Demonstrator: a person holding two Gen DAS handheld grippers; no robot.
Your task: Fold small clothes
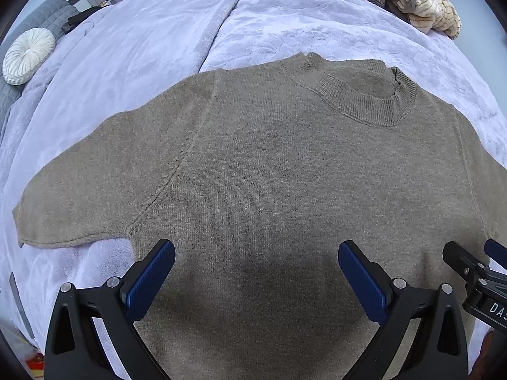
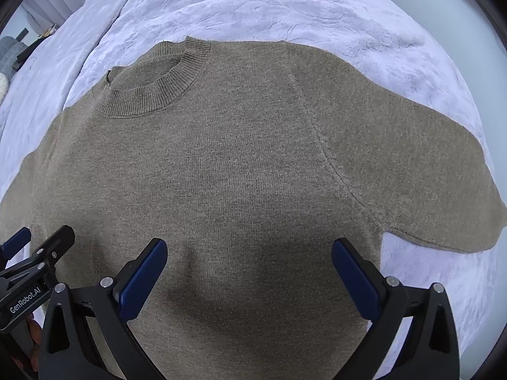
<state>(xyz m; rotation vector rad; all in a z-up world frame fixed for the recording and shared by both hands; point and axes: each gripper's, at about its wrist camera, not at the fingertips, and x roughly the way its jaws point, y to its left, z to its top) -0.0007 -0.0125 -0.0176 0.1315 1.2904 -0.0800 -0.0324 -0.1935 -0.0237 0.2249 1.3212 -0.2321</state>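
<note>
A brown knit sweater [image 1: 269,174] lies flat, front up, on a lavender blanket [image 1: 142,47], collar at its far edge, while the left gripper [image 1: 256,259] and right gripper [image 2: 249,256] hover side by side over its lower body, both spread wide and empty.

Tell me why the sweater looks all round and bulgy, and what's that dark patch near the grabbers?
In the left wrist view the fisheye lens bends the flat brown sweater into a dome, with black corners around the picture; the dark patch between the left gripper fingers is a shadow. The right wrist view bulges likewise, with a similar shadow by the right gripper. Both are sharp, without glare.
</note>
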